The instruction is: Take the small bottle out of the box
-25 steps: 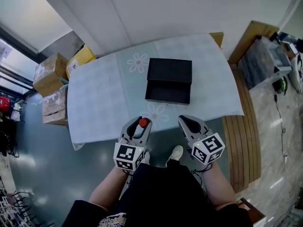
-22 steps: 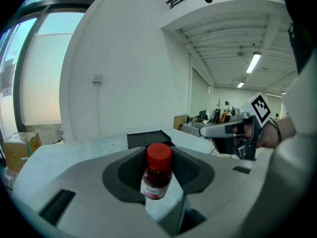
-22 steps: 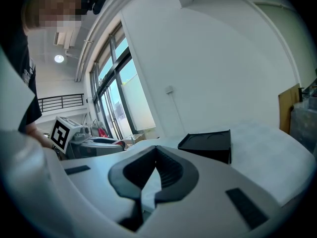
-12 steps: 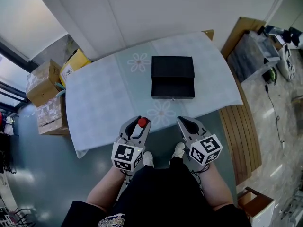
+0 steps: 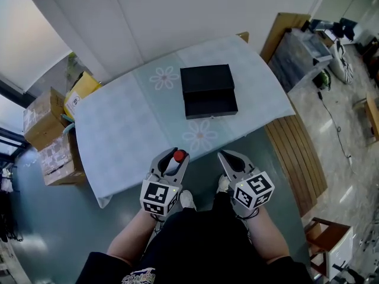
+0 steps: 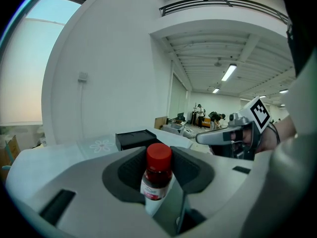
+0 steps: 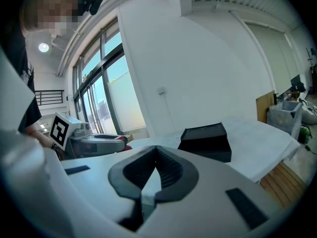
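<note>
A small bottle (image 6: 157, 175) with a red cap and a red-and-white label stands upright between the jaws of my left gripper (image 5: 174, 158), which is shut on it. In the head view its red cap (image 5: 179, 155) shows at the gripper's tip, held in front of the table's near edge. The black box (image 5: 207, 91) lies open in the middle of the table, its lid folded back; the inside looks dark. It also shows as the box (image 7: 207, 141) in the right gripper view. My right gripper (image 5: 230, 161) is shut with nothing in it, beside the left one.
The table (image 5: 127, 135) wears a pale checked cloth with flower prints. Cardboard boxes (image 5: 50, 135) are stacked on the floor at the left. A wooden bench (image 5: 296, 158) runs along the table's right side, with a grey crate (image 5: 302, 55) beyond it. The person's legs and shoes are below.
The head camera's view has swung, so the table and box appear turned and shifted left. Both grippers hold the same places, the left still shut on the bottle.
</note>
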Action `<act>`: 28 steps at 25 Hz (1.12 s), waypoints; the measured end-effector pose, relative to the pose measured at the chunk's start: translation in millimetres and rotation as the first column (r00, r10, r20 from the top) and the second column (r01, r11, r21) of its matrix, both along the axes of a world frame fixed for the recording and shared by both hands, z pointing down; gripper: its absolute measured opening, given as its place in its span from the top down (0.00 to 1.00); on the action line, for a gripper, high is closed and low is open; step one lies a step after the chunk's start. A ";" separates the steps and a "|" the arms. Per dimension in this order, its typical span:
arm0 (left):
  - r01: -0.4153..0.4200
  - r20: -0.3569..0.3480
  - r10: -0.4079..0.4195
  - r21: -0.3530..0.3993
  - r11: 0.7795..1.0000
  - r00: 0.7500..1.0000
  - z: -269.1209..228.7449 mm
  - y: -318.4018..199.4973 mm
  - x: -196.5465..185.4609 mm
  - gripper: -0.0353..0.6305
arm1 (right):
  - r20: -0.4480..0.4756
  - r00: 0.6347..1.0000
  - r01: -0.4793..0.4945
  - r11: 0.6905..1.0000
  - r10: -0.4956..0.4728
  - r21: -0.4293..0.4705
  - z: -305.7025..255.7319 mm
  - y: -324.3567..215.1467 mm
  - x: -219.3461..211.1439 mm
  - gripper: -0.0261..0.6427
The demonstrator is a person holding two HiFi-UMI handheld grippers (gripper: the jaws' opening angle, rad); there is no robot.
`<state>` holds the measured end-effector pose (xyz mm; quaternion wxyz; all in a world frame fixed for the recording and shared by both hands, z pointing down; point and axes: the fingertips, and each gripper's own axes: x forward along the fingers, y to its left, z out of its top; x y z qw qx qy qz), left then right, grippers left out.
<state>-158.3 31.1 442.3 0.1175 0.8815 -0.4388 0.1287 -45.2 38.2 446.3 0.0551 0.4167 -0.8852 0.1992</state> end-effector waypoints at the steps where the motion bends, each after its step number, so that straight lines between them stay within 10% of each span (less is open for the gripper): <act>1: -0.010 0.000 0.010 0.002 1.000 1.000 -0.2 1.5 -0.7 0.70 | 0.000 1.000 -0.009 1.000 0.009 0.001 0.2 2.9 -1.5 0.93; 28: -0.085 -0.013 0.086 0.018 0.996 0.996 -0.9 19.4 -15.9 0.70 | -0.016 0.998 -0.056 0.998 0.056 0.000 6.1 30.5 -24.3 0.93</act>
